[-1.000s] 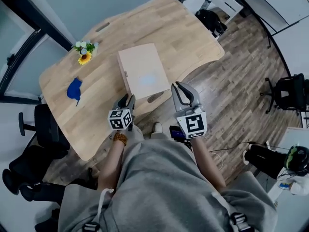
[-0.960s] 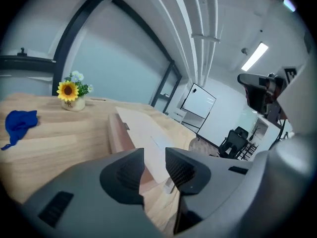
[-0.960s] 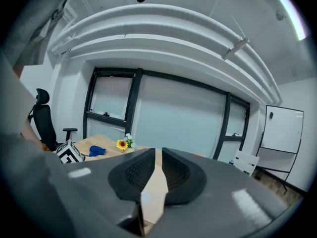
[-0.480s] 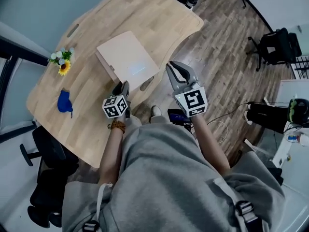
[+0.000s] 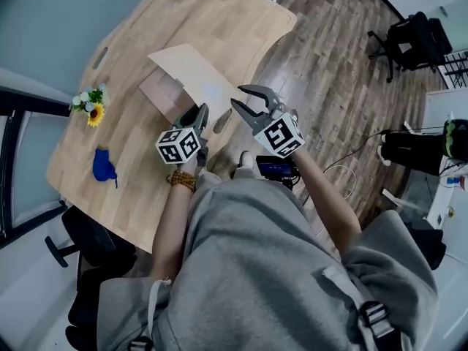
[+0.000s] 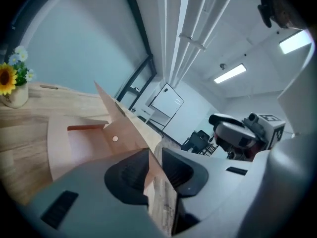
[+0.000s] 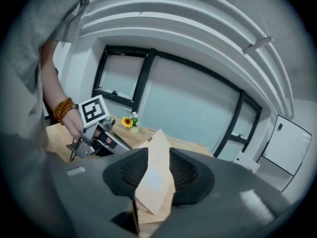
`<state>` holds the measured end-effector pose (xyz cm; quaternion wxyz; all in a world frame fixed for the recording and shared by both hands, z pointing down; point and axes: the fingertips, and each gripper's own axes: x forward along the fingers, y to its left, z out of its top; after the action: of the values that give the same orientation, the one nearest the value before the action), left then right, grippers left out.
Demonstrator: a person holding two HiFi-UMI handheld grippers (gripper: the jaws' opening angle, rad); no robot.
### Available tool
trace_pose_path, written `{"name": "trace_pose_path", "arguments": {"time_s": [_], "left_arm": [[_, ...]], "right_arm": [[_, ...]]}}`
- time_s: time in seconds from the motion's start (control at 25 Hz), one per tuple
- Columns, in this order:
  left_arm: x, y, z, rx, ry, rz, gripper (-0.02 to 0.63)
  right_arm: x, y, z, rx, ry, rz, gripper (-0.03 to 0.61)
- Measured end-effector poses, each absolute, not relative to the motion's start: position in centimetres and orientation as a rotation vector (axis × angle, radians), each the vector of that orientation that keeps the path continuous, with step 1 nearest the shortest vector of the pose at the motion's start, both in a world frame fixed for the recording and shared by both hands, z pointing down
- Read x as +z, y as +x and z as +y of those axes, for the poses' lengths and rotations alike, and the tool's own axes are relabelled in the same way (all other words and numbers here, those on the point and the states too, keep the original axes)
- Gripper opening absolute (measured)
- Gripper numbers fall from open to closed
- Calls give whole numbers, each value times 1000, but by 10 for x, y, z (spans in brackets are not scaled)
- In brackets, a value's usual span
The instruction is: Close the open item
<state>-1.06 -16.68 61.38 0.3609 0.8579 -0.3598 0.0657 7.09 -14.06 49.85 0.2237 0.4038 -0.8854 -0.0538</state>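
A shallow wooden box lies on the table with its flat lid tilted up, the inside showing. My left gripper is at the lid's near edge. Its jaws have just been closing, and in the left gripper view the pads pinch the thin lid. My right gripper stands beside it at the lid's near corner. Its jaws have just been opening. In the right gripper view the lid sits between the spread jaws of that gripper with gaps on both sides.
A small vase of flowers and a blue object sit on the left part of the wooden table. Black office chairs stand on the wood floor to the right. A dark chair is at the table's near left.
The lid lay flat on the box before and now stands tilted up. My left gripper rose to the lid's edge and closed on it. My right gripper sank and its jaws spread.
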Motion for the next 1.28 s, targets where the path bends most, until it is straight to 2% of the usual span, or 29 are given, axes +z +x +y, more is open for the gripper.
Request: {"name": "trace_pose_path", "arguments": {"time_s": [0.08, 0.16, 0.28, 0.48, 0.52, 0.56, 0.6, 0.72, 0.8, 1.0, 1.12, 1.28], "left_arm": [[608, 1, -171, 157, 2217, -886, 86], [603, 11, -177, 144, 2228, -841, 87], [596, 23, -184, 124, 2231, -789, 89], [584, 45, -188, 119, 2265, -734, 98], [583, 48, -188, 116, 2271, -724, 100], [581, 48, -189, 105, 2273, -712, 106], [579, 46, -189, 81, 2270, -693, 118], [570, 22, -188, -48, 2243, -651, 152], [580, -15, -187, -41, 2241, -775, 152], [669, -123, -170, 287, 2075, -1247, 173], [711, -135, -144, 453, 2032, -1229, 227], [743, -130, -131, 559, 1991, -1184, 235]], "right_arm": [[525, 61, -134, -133, 1007, -2421, 173], [556, 52, -130, -105, 910, -2379, 254], [597, 43, -124, -69, 775, -2317, 312], [626, 40, -146, -147, 784, -2220, 319], [624, 39, -152, -186, 811, -2210, 299], [620, 40, -158, -217, 844, -2205, 202], [615, 42, -162, -228, 880, -2212, 139], [602, 52, -168, -77, 1002, -2284, 31], [596, 67, -173, 113, 1107, -2333, 27], [586, 100, -188, 565, 1312, -2456, 25], [585, 116, -194, 734, 1387, -2481, 28], [586, 133, -206, 882, 1457, -2499, 26]]}}
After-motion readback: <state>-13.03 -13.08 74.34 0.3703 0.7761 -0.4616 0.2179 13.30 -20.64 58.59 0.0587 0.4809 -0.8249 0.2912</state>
